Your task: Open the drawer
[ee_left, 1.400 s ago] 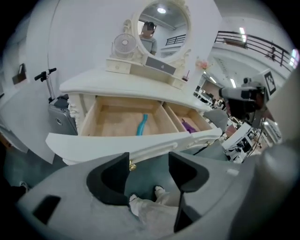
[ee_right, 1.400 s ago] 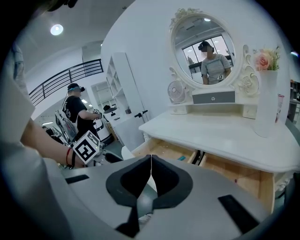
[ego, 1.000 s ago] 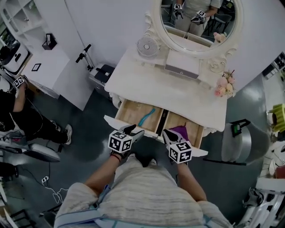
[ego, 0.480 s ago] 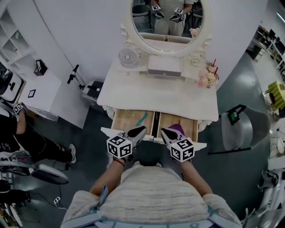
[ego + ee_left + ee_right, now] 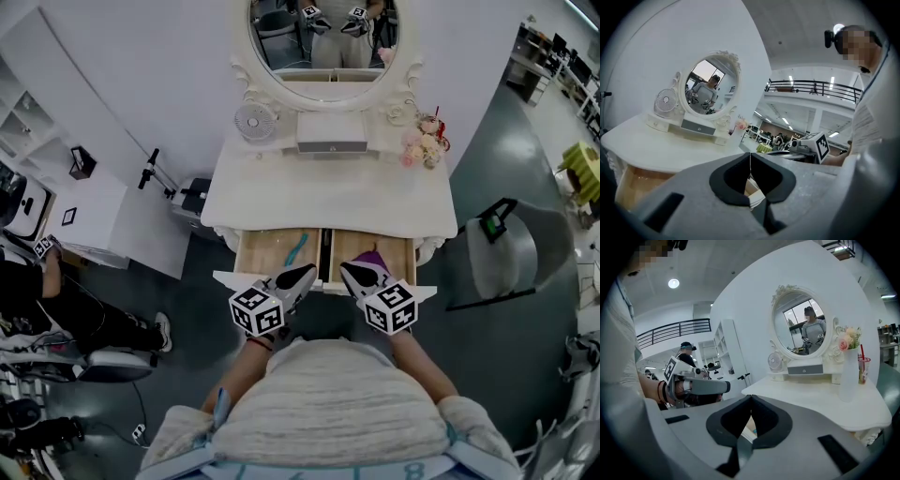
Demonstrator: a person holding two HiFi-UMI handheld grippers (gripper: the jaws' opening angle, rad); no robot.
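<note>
Two wooden drawers stand pulled out under the white dressing table point(image 5: 328, 202). The left drawer point(image 5: 267, 253) holds a teal thing point(image 5: 296, 248), the right drawer point(image 5: 398, 251) a purple thing point(image 5: 375, 260). My left gripper point(image 5: 298, 277) hovers over the left drawer's front edge. It is shut, its jaws have just been closing, and nothing is between them point(image 5: 750, 154). My right gripper point(image 5: 354, 274) hangs over the right drawer's front, shut and empty as well point(image 5: 751, 397). Neither gripper touches a drawer.
On the table's back stand an oval mirror point(image 5: 323, 37), a small fan point(image 5: 251, 120), a little drawer box point(image 5: 331, 133) and flowers point(image 5: 424, 141). A grey chair point(image 5: 511, 258) stands to the right. A seated person point(image 5: 37, 300) is at the far left.
Both grippers have lifted from the drawer fronts and drawn slightly back. The left jaws have come together. The drawers stay pulled out; the view has swung to centre the table.
</note>
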